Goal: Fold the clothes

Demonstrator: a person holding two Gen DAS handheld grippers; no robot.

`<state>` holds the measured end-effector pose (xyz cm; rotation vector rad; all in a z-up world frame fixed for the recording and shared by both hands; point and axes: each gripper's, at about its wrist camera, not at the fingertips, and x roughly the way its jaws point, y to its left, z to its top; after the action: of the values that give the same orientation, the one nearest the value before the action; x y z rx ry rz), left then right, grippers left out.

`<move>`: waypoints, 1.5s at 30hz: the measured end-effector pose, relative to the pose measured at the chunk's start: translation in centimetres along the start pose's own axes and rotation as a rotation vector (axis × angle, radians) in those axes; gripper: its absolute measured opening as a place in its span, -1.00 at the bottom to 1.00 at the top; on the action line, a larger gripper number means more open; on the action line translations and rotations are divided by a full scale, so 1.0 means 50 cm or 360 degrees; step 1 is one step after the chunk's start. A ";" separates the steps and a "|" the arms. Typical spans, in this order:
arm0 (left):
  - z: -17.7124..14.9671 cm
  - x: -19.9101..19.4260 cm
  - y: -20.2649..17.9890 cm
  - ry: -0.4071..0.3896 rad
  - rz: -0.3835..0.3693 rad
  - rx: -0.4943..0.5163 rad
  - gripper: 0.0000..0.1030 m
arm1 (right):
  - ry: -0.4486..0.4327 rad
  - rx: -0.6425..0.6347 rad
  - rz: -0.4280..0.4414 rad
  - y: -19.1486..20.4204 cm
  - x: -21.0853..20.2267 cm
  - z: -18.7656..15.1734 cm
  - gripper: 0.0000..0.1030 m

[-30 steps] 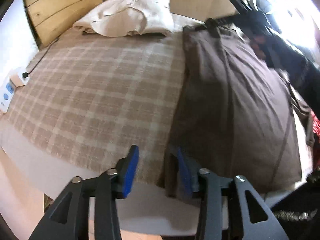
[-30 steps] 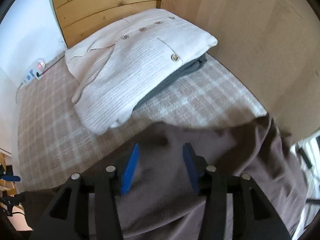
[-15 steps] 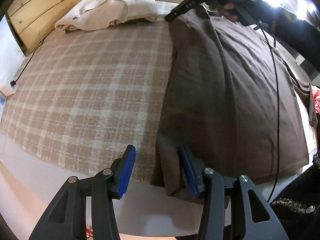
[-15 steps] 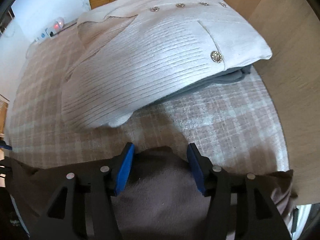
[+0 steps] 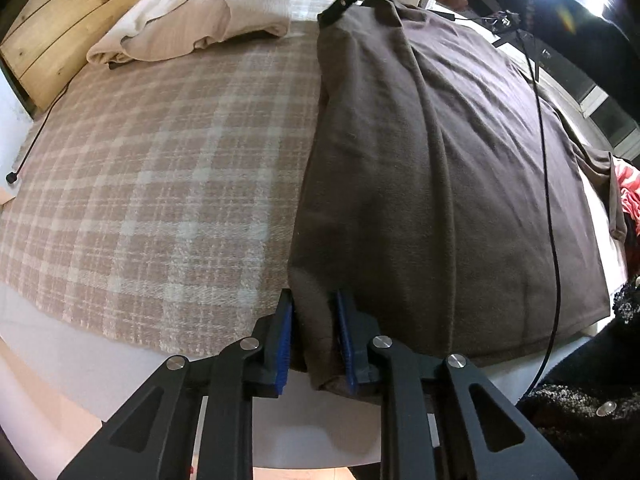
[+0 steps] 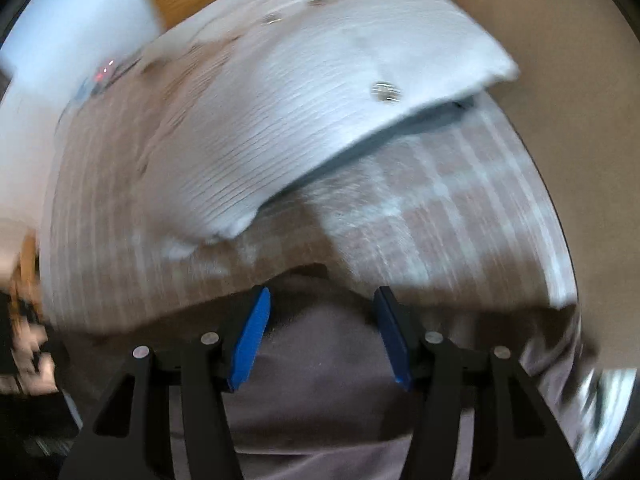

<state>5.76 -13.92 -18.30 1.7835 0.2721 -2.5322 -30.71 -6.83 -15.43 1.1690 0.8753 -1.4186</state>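
1. The brown garment lies spread on the right part of the bed, its long axis running from the near bed edge away toward the headboard. Its left edge is a thick doubled fold, and long soft creases run lengthwise down its middle.
2. The left gripper sits at the near end of that folded edge. Its blue pads stand close together with the near corner of the cloth bunched between them, so it is clamped on the garment.
3. The right gripper works the far end of the same edge. In its own blurred view its pads stand apart with brown cloth lying between and under them; no pinch shows there.
4. So the garment stretches lengthwise between the two grippers, the left at the near corner, the right at the far one. My judgement: any fold along or across that axis depends on both ends being held, and the far end looks unsecured.
5. The cloth looks soft, matte and fairly heavy, likely to drape rather than hold a crease.
6. Beyond it, the plaid blanket lies bare on the left, and a folded cream cardigan rests near the wooden headboard, over something dark.
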 end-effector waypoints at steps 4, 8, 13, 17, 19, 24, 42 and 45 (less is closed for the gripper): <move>-0.011 -0.009 0.022 -0.0005 -0.0013 0.0006 -0.66 | 0.0007 -0.0100 -0.0135 0.047 0.014 -0.028 0.04; -0.024 -0.004 0.006 -0.0009 -0.0004 0.0027 -0.70 | 0.0010 -0.0174 -0.0158 0.071 0.028 -0.046 -0.15; -0.032 0.014 -0.033 -0.0027 0.0004 0.0058 -0.84 | -0.0044 -0.0176 -0.0139 0.080 -0.004 -0.086 -0.70; -0.039 0.005 -0.072 -0.0043 0.0040 0.0124 -0.88 | -0.0179 -0.0125 -0.0160 0.088 -0.076 -0.160 -0.76; -0.035 -0.007 -0.084 -0.0064 0.0047 0.0148 -0.89 | -0.0246 -0.0099 -0.0171 0.092 -0.112 -0.197 -0.76; -0.020 -0.075 -0.125 -0.0173 -0.0017 0.0226 -0.89 | -0.0418 0.0049 -0.0192 0.075 -0.189 -0.235 -0.76; -0.043 -0.026 -0.374 0.0036 -0.0338 0.0646 -0.68 | -0.0388 0.0620 -0.0262 -0.102 -0.125 -0.340 -0.56; -0.053 -0.085 -0.331 0.0018 -0.0362 0.0567 -0.62 | -0.0499 0.0666 -0.0265 -0.096 -0.189 -0.374 -0.55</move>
<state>7.59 2.50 -13.12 1.9853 0.0225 -2.8816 -32.03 14.25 -11.44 1.1496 0.4744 -1.9248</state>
